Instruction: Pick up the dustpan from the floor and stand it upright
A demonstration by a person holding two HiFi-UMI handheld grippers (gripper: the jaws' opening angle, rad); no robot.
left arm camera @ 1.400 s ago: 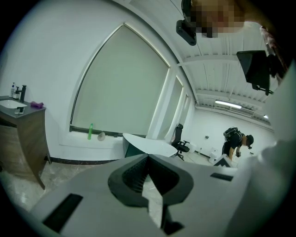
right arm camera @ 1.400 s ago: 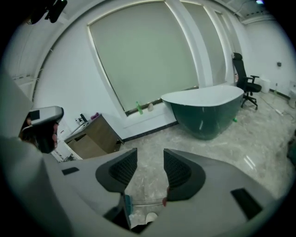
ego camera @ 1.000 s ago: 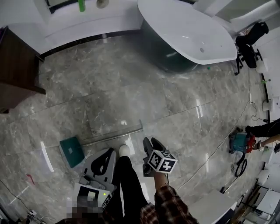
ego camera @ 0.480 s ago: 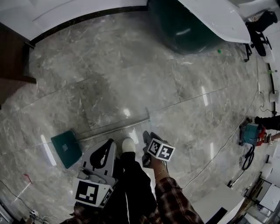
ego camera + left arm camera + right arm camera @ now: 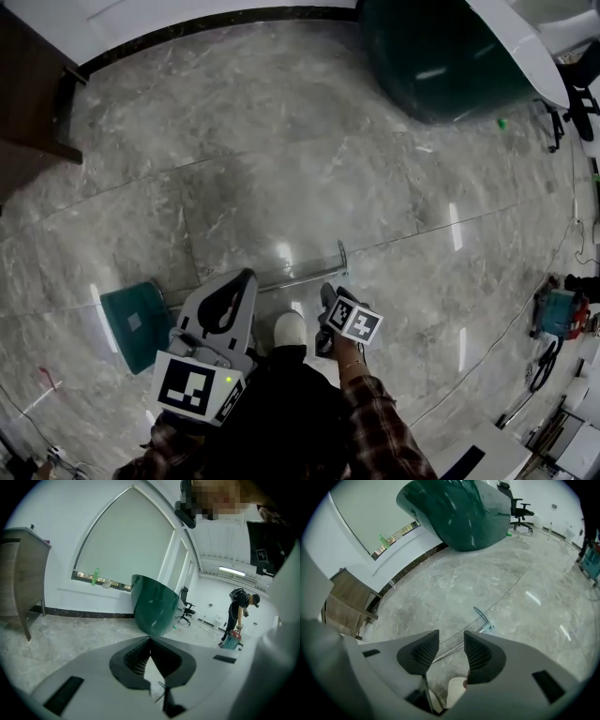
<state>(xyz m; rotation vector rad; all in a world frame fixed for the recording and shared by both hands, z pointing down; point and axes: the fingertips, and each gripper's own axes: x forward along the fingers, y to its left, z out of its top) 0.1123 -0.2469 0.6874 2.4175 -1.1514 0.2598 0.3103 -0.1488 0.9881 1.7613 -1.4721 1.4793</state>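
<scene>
Green dustpan [image 5: 136, 323] lies flat on the floor, its metal handle [image 5: 281, 277] running just ahead of the white shoe [image 5: 289, 330]. I'd square the right gripper [image 5: 330, 292], jaws apart and empty, over that handle before closing; the left gripper [image 5: 246, 279] is pinched closed on nothing. Compared with half a second ago, the left gripper reaches further ahead of the shoe.

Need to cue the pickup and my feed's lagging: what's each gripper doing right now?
Left gripper: closed, holding nothing.
Right gripper: open, empty; the dustpan handle lies beyond its jaws, not gripped.
</scene>
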